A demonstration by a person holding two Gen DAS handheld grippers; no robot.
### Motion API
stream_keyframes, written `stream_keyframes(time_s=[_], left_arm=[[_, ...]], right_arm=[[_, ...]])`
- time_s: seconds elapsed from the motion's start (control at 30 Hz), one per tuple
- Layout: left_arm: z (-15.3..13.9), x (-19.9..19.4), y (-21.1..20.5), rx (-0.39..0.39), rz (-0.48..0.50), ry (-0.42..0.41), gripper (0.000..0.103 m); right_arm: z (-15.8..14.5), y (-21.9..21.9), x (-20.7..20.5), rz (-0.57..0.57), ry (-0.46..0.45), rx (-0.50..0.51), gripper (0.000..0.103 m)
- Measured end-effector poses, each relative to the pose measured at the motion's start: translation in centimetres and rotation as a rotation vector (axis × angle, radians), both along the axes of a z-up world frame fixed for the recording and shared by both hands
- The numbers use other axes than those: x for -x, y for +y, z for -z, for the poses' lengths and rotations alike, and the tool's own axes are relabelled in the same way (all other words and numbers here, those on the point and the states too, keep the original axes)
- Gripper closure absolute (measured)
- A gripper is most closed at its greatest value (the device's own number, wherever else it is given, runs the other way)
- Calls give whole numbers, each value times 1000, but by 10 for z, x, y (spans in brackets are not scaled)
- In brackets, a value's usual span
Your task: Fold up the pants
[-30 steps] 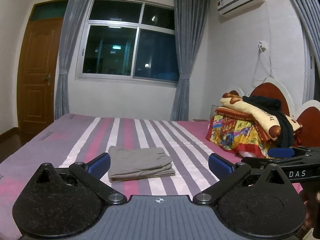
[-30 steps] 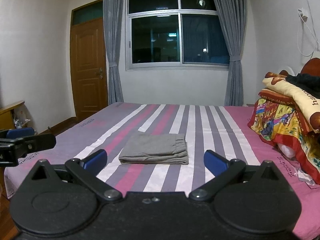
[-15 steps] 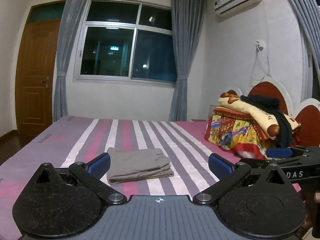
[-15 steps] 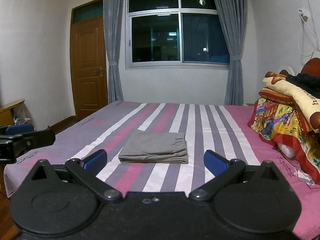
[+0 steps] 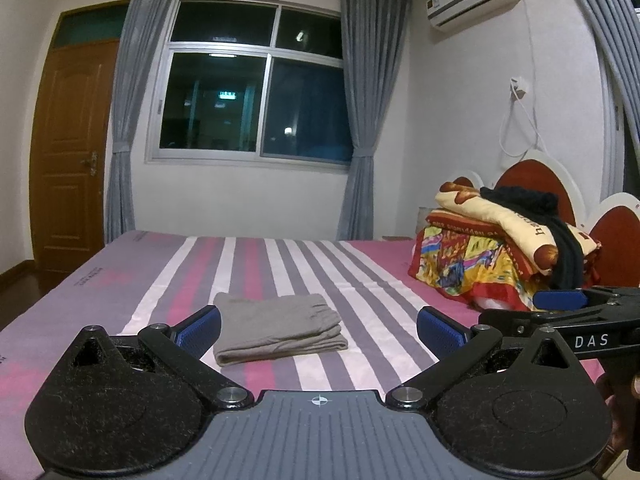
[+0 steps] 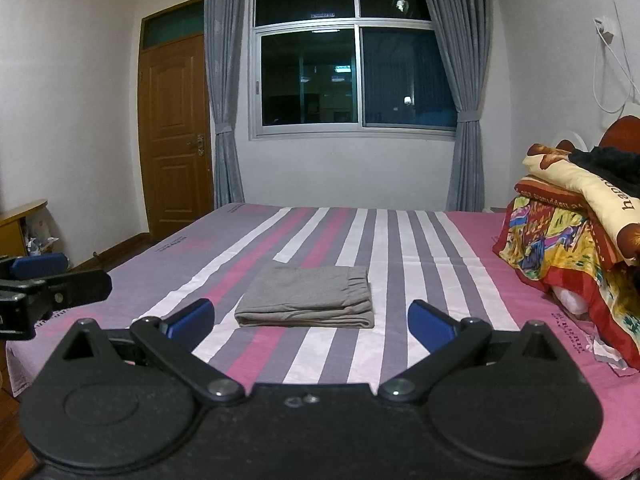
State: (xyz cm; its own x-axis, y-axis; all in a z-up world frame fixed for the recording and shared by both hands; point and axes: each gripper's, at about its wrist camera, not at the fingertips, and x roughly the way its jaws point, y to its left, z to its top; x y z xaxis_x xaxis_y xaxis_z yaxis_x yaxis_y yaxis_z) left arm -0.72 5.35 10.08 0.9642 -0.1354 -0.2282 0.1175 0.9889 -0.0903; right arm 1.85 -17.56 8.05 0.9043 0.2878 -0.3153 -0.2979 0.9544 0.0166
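1. The pants [image 5: 276, 330] are grey and lie folded into a compact rectangle on the bed [image 5: 360, 280], on the striped sheet near the middle of the mattress. In the right wrist view the pants [image 6: 308, 298] sit flat, with the stacked fold edges facing the camera.
2. The left gripper [image 5: 318, 326] is held above the near edge of the bed. Its blue-padded fingers [image 5: 200, 326] stand wide apart and hold nothing. The pants appear between them, farther off, with no contact.
3. The right gripper [image 6: 310, 320] is held likewise, level and aimed at the pants. Its fingers [image 6: 432, 320] are spread wide and empty, well clear of the fabric.
4. Each gripper shows in the other view: the right gripper [image 5: 568, 312] at the right edge of the left wrist view, the left gripper [image 6: 48, 280] at the left edge of the right wrist view.
5. A pile of colourful blankets [image 6: 572, 240] with a black garment [image 5: 552, 232] draped over it sits at the head of the bed, well apart from the pants.
6. The far wall carries a window [image 6: 352, 60] with grey curtains [image 6: 224, 80]; a wooden door [image 6: 174, 136] stands to its left.
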Motion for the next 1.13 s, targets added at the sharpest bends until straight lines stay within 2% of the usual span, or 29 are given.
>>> stream_keyframes(time_s=[0.7, 1.13], left_arm=[[6, 4, -2, -2, 21, 3, 0], [6, 13, -17, -3, 69, -53, 0]], right_arm=[[0, -1, 1, 8, 2, -1, 2], [2, 0, 2, 43, 14, 12, 2]])
